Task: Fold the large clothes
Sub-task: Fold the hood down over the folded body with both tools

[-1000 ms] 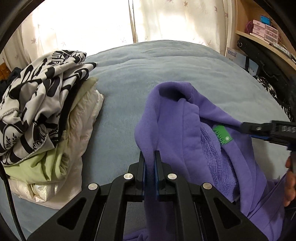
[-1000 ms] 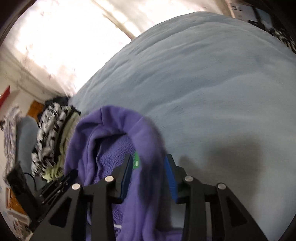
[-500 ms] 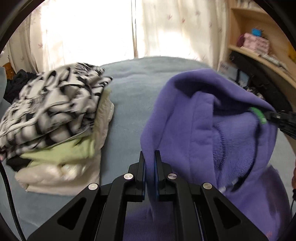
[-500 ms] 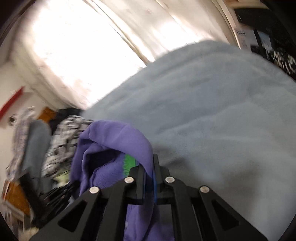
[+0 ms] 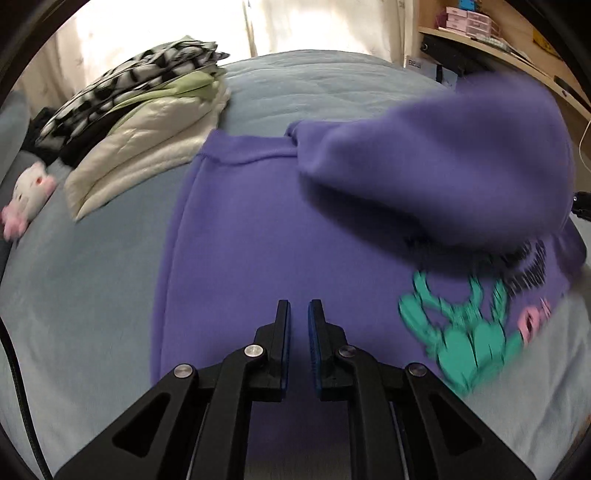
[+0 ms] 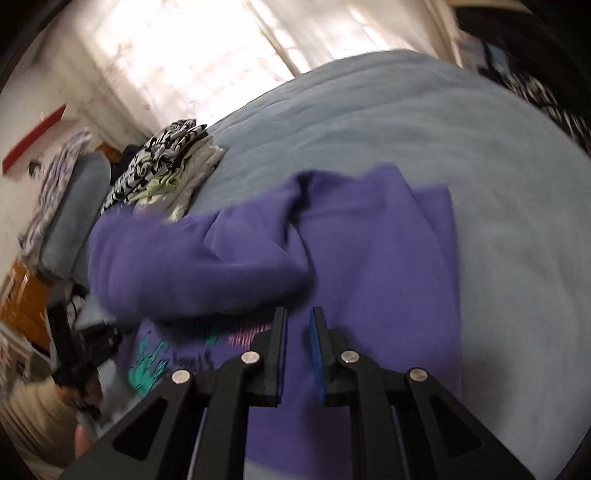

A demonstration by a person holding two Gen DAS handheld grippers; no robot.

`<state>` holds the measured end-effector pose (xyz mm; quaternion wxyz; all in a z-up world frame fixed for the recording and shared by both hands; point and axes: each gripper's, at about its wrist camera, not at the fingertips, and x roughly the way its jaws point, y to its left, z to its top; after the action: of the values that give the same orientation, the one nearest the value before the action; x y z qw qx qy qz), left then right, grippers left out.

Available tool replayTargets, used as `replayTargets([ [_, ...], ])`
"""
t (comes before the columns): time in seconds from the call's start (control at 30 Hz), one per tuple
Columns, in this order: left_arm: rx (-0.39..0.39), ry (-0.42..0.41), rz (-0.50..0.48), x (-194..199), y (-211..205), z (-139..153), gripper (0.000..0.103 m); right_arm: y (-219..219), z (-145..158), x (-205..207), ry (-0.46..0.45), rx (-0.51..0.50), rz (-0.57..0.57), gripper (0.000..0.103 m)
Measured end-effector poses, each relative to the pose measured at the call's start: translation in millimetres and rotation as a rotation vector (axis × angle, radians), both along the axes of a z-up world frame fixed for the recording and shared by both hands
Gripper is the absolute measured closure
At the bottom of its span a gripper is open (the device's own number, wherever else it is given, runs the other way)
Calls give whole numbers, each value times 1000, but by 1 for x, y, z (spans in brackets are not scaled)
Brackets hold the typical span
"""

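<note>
A purple hoodie (image 5: 240, 240) lies spread on the blue bed cover (image 5: 74, 295), its green and pink print (image 5: 461, 332) facing up. The hood (image 5: 443, 166) is blurred and flops over the chest. My left gripper (image 5: 299, 302) hovers over the hoodie's body with its jaws opening and nothing between them. In the right wrist view the hoodie (image 6: 388, 240) lies under my right gripper (image 6: 298, 310). Its jaws are opening too, with a narrow empty gap, and the blurred hood (image 6: 184, 258) lies to its left.
A stack of folded clothes (image 5: 140, 122), patterned black and white on top, sits at the bed's far left; it shows as a stack (image 6: 166, 166) in the right view too. A small plush toy (image 5: 26, 195) lies beside it. Wooden shelves (image 5: 480, 33) stand at the right.
Both grippers had the hoodie's hood edge pinched and lifted. They swept across the bed, the hoodie came down flat, and the cloth has left both jaws.
</note>
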<state>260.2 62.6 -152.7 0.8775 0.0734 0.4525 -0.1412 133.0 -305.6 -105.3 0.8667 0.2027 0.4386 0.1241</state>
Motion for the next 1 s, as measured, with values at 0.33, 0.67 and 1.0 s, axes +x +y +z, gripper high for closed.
replayTargets([
  [0.33, -240, 110, -21, -24, 10, 24, 68, 33, 9, -28, 51, 91, 29, 62],
  [0.67, -655, 245, -31, 21, 6, 3, 54, 55, -7, -8, 37, 301, 64, 52],
  [1.0, -860, 249, -8, 62, -5, -25, 42, 71, -35, 34, 61, 427, 27, 51],
])
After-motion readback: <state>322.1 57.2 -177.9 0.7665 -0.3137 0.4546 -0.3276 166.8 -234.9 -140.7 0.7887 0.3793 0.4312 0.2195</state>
